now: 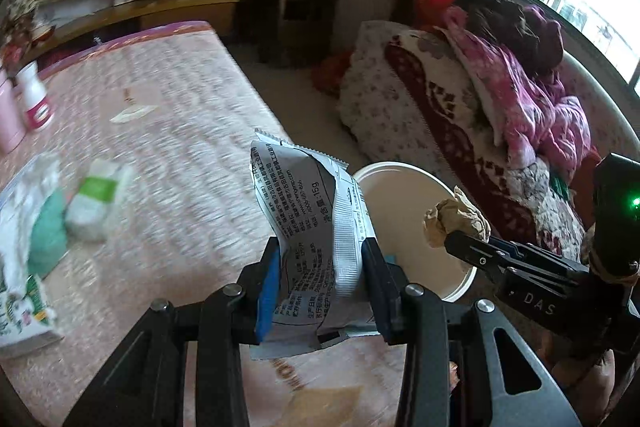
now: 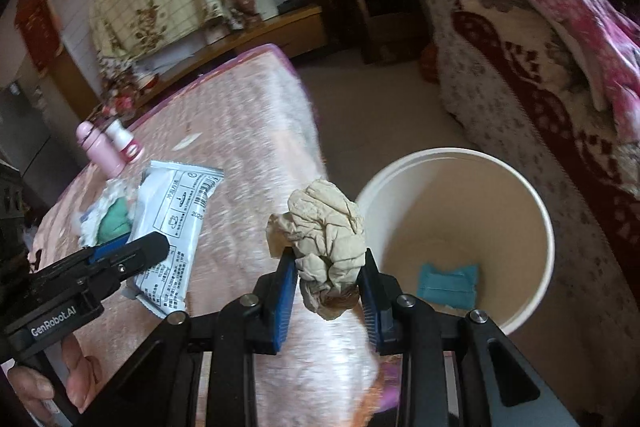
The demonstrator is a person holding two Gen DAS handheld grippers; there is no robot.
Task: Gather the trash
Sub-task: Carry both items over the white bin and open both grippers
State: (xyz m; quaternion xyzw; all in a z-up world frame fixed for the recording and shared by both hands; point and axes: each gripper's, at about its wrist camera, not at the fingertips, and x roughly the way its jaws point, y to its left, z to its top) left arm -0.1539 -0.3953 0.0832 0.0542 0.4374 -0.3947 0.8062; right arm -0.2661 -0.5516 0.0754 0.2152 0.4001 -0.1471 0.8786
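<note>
Left claw (image 1: 320, 287) is clamped on a grey printed wrapper (image 1: 316, 227), blue pads pressing both sides, the wrapper standing up out of the claw with its top edge bent over. The claw points steeply down over the near corner of the pink bed (image 1: 160, 99). Part of a hand (image 2: 52, 383) grips its handle, seen low left in the right wrist view.

Right claw (image 2: 328, 291) is clamped on a crumpled beige paper ball (image 2: 324, 239), pads squeezing its lower half, most of the ball sticking up above them. It also tilts steeply down, over the bed's edge. In the left wrist view this claw comes in from the right, the ball at its tip just in front of the bucket rim.

White bucket (image 2: 532, 195) stands on the floor just beside the bed, to the right of both claws, open top up. A teal packet (image 2: 448, 285) lies on its bottom.

Further out on the bed: a white and green pack (image 1: 98, 199), blurred, a teal pouch (image 1: 46, 235) next to it, a green-printed box (image 1: 20, 311) at the left edge. A pink bottle (image 2: 100, 151) and a white bottle (image 2: 126, 141) stand side by side near the far left. A small flat scrap (image 1: 128, 115) lies mid-bed, well apart from the rest.

Across the floor, a second bed with heaped pink quilts (image 1: 532, 95).
</note>
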